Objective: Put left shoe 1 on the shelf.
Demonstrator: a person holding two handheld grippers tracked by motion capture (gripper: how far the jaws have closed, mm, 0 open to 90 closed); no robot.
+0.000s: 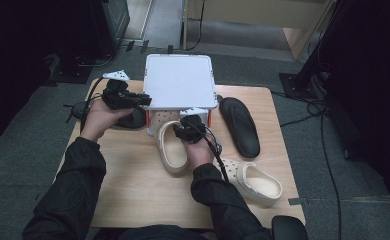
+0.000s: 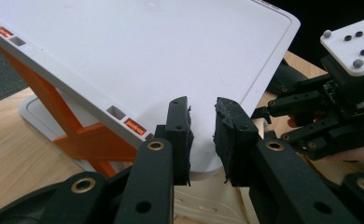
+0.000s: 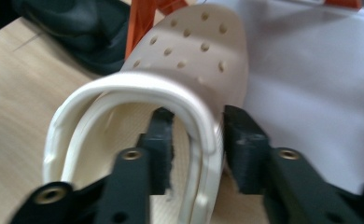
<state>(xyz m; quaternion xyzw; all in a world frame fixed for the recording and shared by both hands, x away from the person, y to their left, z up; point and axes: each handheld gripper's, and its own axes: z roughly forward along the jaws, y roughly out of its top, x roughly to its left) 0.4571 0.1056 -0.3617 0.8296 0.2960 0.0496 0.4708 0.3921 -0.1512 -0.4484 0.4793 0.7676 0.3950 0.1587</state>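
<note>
A white two-tier rack [image 1: 180, 80] with orange supports [image 2: 73, 135] stands at the back middle of the wooden table [image 1: 133, 195]. My left gripper [image 1: 139, 99] is at its front left corner; in the left gripper view the jaws [image 2: 203, 105] pinch the rounded corner of the top shelf [image 2: 147, 46]. A cream perforated clog [image 1: 172, 150] lies with its toe on the rack's lower tier [image 3: 311, 74]. My right gripper [image 1: 185, 131] straddles the clog's [image 3: 199, 51] rim, one jaw inside and one outside, with small gaps on both sides [image 3: 199, 114].
One black slipper [image 1: 133, 120] lies under my left hand, left of the rack, and another [image 1: 239, 126] lies right of it. A second cream clog [image 1: 255, 182] sits near the front right. The right gripper [image 2: 329, 112] is also in the left gripper view.
</note>
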